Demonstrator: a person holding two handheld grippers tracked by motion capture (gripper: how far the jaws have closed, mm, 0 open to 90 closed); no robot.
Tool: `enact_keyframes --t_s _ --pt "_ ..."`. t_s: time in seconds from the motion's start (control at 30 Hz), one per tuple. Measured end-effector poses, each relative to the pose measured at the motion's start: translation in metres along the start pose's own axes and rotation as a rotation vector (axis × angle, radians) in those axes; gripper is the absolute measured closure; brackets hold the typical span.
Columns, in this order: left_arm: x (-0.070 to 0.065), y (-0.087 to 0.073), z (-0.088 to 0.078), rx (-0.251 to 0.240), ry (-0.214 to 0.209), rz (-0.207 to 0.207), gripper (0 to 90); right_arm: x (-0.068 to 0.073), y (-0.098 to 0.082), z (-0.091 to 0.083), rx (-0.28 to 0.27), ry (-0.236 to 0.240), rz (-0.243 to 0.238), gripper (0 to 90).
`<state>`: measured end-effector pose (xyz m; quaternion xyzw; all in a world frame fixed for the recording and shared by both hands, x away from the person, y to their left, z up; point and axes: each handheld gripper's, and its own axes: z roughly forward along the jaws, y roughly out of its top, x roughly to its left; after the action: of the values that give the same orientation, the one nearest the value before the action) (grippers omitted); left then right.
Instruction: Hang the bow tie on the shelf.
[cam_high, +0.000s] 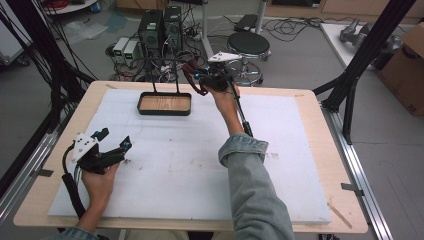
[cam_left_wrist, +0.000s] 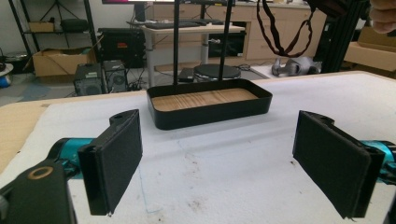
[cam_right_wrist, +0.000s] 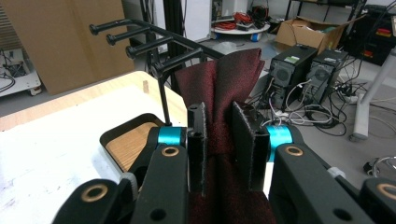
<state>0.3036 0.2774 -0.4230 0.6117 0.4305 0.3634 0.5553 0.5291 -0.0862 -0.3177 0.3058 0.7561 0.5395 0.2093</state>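
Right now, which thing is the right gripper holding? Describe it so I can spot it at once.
Start at the white mat covering the table, then find the black tray with the wooden floor near its far edge. Just right of the tray's black rack, the right gripper is shut on a dark red cloth strap, the only soft, red thing among the black metal parts.

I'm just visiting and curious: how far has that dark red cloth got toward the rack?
Done: the right hand-held gripper is shut on the dark red cloth and holds it up beside the black rack. In hand: carrying it near the pegs. Left: no cloth hangs on the pegs yet. The left hand-held gripper waits open above the white mat.
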Motion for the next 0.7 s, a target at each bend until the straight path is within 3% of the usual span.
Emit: enact_keyframes --t_s 0.4,0.57,0.7 --pt "0.001 -0.001 0.000 0.000 0.003 0.002 16.2 -0.007 -0.008 0.005 0.009 0.046 0.044 75.4" --pt "0.001 -0.001 0.000 0.003 0.001 0.002 16.3 -0.010 -0.015 0.011 0.054 0.046 0.035 75.8" --pt "0.001 -0.001 0.000 0.002 0.001 0.001 16.3 -0.009 -0.018 0.016 0.051 0.047 0.040 76.7"
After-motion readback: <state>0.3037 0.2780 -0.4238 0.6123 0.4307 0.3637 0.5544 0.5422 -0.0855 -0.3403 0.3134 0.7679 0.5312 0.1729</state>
